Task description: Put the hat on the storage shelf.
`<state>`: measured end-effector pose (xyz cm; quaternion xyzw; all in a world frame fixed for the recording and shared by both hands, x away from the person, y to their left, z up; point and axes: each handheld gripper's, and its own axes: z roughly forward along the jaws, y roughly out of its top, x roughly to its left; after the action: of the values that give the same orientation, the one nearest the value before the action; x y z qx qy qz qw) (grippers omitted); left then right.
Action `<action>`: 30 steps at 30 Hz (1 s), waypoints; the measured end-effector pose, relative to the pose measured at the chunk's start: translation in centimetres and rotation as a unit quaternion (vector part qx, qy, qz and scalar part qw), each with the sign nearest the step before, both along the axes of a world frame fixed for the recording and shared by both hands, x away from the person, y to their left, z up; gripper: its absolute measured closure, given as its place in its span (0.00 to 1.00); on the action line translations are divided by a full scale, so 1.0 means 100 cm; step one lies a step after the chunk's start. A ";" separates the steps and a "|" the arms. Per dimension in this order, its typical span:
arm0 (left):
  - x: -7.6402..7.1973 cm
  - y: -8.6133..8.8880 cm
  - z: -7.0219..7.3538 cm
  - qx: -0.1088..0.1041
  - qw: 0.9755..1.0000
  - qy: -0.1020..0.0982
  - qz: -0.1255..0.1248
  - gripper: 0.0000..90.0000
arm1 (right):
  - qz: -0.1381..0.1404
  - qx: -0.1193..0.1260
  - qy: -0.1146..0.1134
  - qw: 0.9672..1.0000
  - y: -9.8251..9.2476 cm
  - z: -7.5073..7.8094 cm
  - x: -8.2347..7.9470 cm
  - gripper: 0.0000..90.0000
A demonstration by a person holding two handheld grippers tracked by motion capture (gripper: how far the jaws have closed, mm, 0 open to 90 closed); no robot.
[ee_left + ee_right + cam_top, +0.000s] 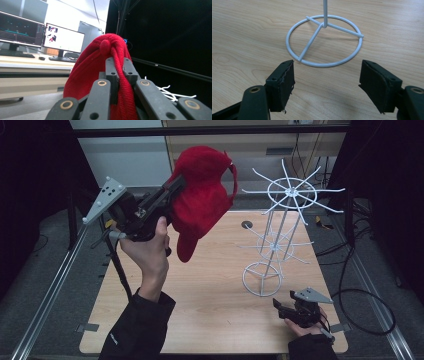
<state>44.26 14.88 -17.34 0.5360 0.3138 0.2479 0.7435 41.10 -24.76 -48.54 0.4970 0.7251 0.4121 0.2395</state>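
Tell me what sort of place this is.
Probably a lab recording station: a wooden table inside a dark metal frame, computer monitors on a desk behind, cables trailing on the floor.

Your left hand (150,251) is raised well above the table, forearm upright in its dark sleeve, fist wrapped round the handle of the left gripper (176,187), which points up and to the right. Its jaws are clamped tight on red fabric pinched between them. Your right hand (301,327) sits low at the table's near edge, the right gripper (327,82) level, its jaws spread wide with nothing between them.
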 end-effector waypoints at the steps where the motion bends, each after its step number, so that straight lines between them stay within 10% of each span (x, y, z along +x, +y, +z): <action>1: 0.000 -0.001 0.001 -0.002 1.000 0.000 -0.002 0.95 | 0.000 0.001 0.001 1.000 0.000 0.000 0.000 0.32; 17: 0.019 -0.042 -0.006 0.007 1.000 0.020 -0.022 0.95 | 0.002 0.003 0.001 1.000 0.000 0.000 0.000 0.32; 30: 0.026 -0.035 -0.040 0.015 0.998 0.050 -0.020 0.93 | 0.004 0.001 0.004 1.000 0.001 -0.001 0.001 0.32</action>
<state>46.90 11.39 -21.37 0.5651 0.3359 0.2102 0.7237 41.16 -24.62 -48.62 0.4958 0.7275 0.4123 0.2346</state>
